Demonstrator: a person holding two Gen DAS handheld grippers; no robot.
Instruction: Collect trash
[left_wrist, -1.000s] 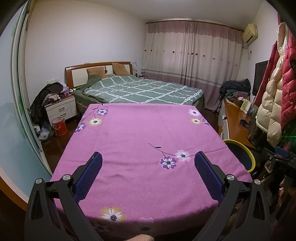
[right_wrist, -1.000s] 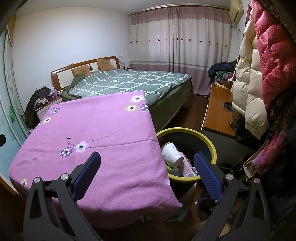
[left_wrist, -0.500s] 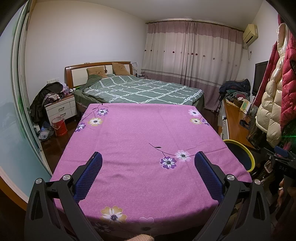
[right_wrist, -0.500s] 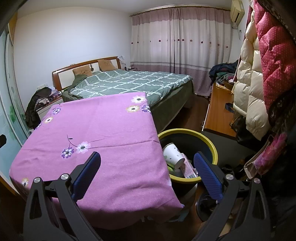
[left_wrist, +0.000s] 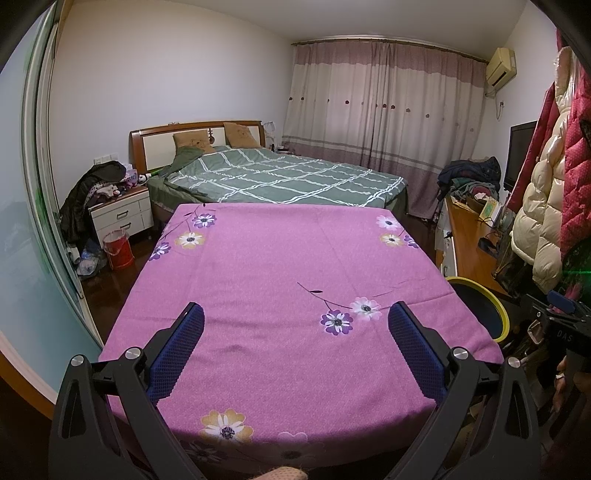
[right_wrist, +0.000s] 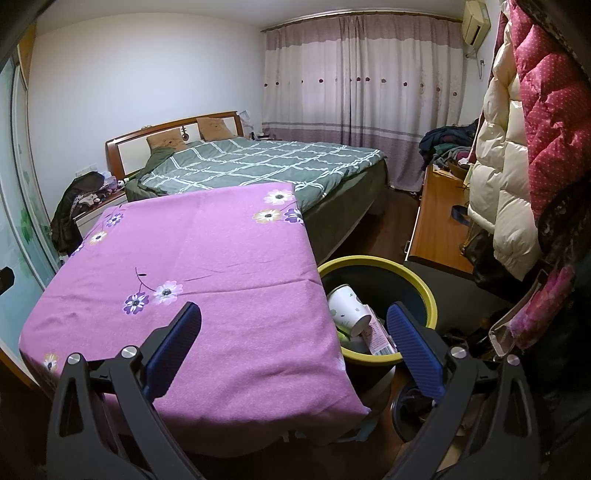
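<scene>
- Right wrist view is showing the right gripper hanging spread and empty, barely shifting since a second ago; paper cup lying inside the yellow-rimmed bin
- left gripper hovering spread over the bare purple tablecloth; collecting is looking finished

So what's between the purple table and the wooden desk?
The yellow-rimmed trash bin stands there on the floor, with a paper cup and a pink carton inside. The right wrist view shows it best.
</scene>
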